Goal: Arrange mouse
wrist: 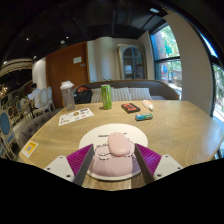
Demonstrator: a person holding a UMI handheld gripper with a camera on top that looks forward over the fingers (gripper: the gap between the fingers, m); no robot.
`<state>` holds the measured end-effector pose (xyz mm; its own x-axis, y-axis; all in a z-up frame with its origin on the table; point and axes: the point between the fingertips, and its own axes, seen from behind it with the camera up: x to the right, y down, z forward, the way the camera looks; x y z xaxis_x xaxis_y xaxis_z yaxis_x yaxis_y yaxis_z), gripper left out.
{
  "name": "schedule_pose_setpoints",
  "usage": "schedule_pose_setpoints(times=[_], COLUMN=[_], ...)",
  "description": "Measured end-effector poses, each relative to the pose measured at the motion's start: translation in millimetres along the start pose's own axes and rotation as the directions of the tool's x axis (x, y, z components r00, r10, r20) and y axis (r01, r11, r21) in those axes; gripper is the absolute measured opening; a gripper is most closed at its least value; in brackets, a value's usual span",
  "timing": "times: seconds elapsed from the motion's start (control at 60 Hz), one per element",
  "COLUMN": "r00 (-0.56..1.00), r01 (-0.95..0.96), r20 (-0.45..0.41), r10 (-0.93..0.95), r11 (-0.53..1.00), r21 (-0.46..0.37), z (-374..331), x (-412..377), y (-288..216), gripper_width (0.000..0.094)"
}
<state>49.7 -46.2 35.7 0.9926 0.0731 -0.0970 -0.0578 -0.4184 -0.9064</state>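
Note:
A pink mouse (112,153) sits between my gripper's (112,172) two fingers, over a round white mat (92,134) on the wooden table (170,130). Both fingers (84,165) press against the mouse's sides, with the magenta pads spread to either side. The mouse's lower part is hidden between the fingers. I cannot tell whether the mouse rests on the mat or hangs just above it.
Beyond the mat stand a green bottle (106,96) and a white lidded container (68,94). A brown box (130,107), a small white object (148,104) and a blue item (144,117) lie to the right. A printed sheet (75,116) lies to the left.

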Motion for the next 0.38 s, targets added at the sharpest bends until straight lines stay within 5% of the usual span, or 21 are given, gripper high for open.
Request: schedule_pose_setpoints(times=[0.383], r00=[0.994], r01=[-0.046], r20=[-0.093], r10=[0.052], r11=[0.997], r21=[0.063], z=[-148.3], x=[84.3], y=[22.1], gripper_width=[0.0851])
